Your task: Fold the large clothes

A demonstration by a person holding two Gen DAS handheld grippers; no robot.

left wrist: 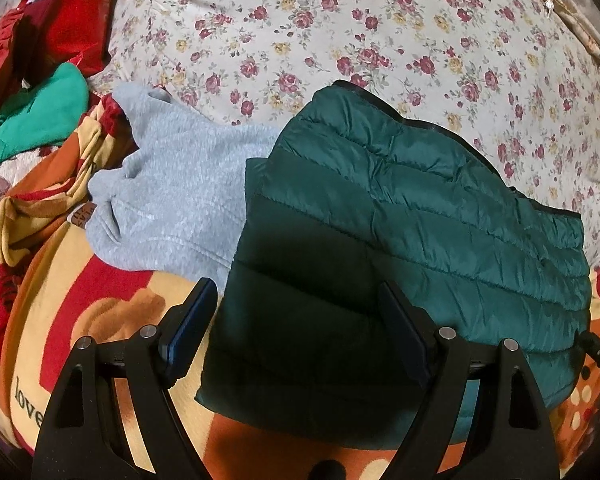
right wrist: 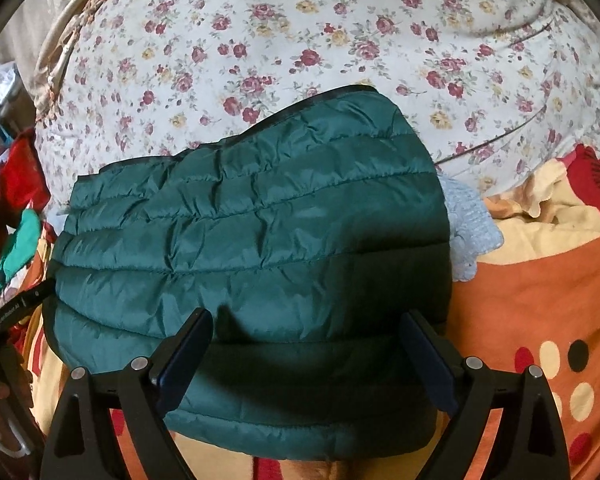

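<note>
Lying folded into a compact rectangle on the bed, the dark green quilted puffer jacket sits on an orange, red & yellow patterned fleece blanket, its far edge reaching onto a cream bedsheet w/ small red and yellow roses. Black piping runs along the jacket's far edge.

Left gripper: black two-finger tongs w/ blue pads, jaws spread wide, nothing pinched. It hovers over the near-left corner of the jacket; the left finger is over the blanket just off the jacket's left edge, the right finger over the fabric. Can't tell if either tip touches the cloth.

Right gripper: same build, jaws wide apart, nothing clamped. Both fingers sit above the jacket's near part, towards its right side. Contact w/ fabric can't be judged.

Left of the jacket in the left wrist view lies a light grey fleece sweatshirt, partly tucked under the jacket's left side; a bit of pale fleece shows at the jacket's other side in the right wrist view. Far left: a bright green garment and a red garment in a loose heap.

A person's hand shows at the near-left edge of the right wrist view, beside the black body of the other tool.
</note>
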